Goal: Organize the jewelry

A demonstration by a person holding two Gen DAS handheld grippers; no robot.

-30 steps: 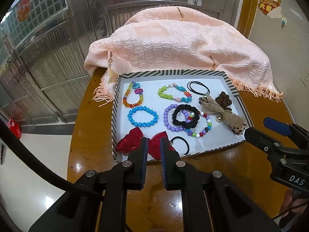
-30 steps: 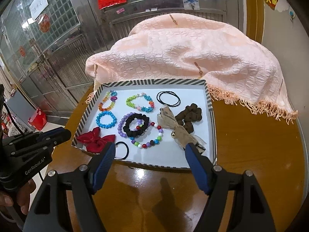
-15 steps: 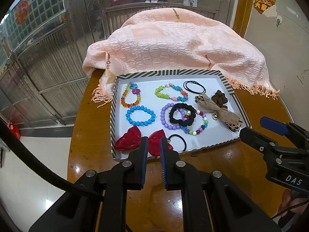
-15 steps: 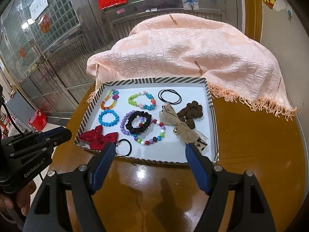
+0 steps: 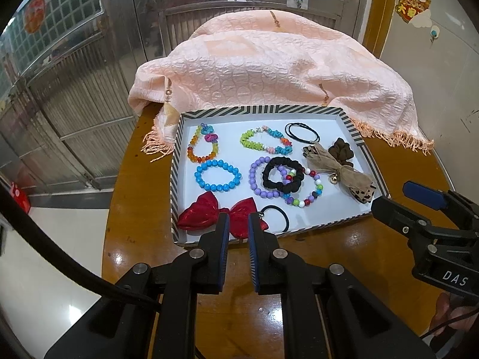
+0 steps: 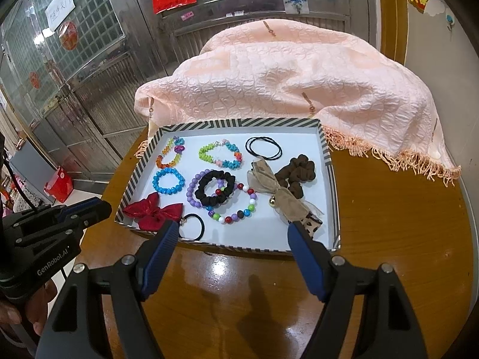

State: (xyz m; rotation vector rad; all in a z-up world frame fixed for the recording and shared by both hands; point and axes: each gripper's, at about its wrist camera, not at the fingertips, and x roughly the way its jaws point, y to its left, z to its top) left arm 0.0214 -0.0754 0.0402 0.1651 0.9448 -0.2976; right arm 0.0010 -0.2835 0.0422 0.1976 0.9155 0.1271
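A striped-rim white tray [image 5: 299,110] [image 6: 334,209] sits on a round wooden table. It holds bead bracelets, a blue one [image 5: 217,176] [image 6: 168,182], a black scrunchie [image 5: 283,177] [image 6: 215,191] lying over purple and multicolour bead bracelets, a red bow [image 5: 221,216] [image 6: 153,212], a tan ribbon bow [image 5: 335,169] [image 6: 280,194], a brown scrunchie [image 6: 296,175] and black hair ties. My left gripper [image 5: 239,224] is almost closed and empty, just before the tray's near rim by the red bow. My right gripper [image 6: 233,233] is wide open and empty at the near rim.
A pink fringed blanket [image 5: 269,68] [image 6: 299,77] is heaped behind the tray and hangs over the table's far edge. Metal grille doors stand behind. Bare glossy tabletop [image 6: 404,224] lies right of the tray and in front of it.
Both grippers have drawn back a little from the tray, which now looks smaller and farther. Their jaw openings are unchanged. Nothing in the tray has moved.
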